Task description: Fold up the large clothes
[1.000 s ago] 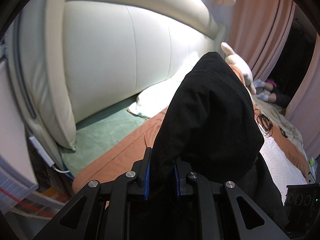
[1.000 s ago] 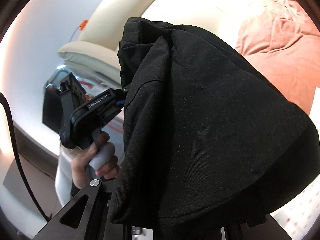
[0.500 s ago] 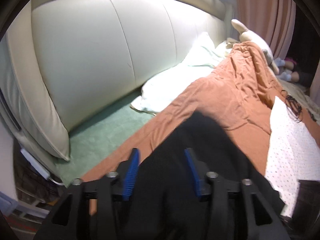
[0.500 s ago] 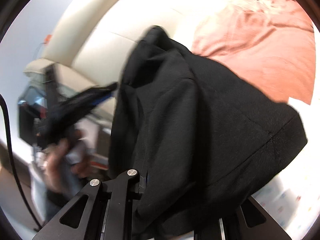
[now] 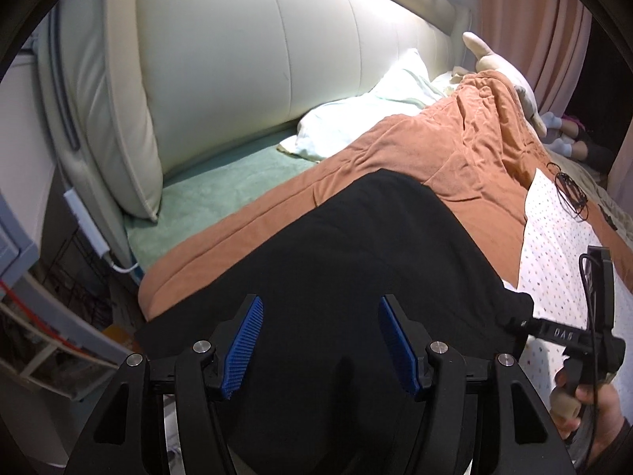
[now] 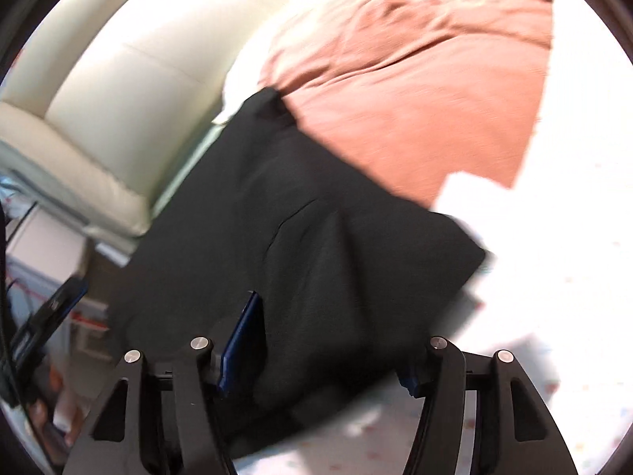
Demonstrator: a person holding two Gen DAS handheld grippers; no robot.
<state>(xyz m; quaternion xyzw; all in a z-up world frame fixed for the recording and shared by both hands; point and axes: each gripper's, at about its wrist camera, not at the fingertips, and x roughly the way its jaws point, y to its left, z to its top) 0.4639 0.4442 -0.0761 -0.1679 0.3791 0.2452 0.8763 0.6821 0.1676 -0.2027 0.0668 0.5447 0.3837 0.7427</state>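
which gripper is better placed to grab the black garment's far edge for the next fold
Left, probably. The left gripper stands open, centred over the black garment; its far edge shows ahead. The right gripper sits nearer a side corner.

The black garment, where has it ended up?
The black fabric garment lies low and central in both wrist views, on the near edge of the bed, over the orange blanket and beside the white dotted sheet.

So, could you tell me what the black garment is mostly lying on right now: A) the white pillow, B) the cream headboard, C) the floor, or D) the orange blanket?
D: in the left wrist view the black garment is spread flat over the orange blanket, well short of the white pillow and the cream headboard.
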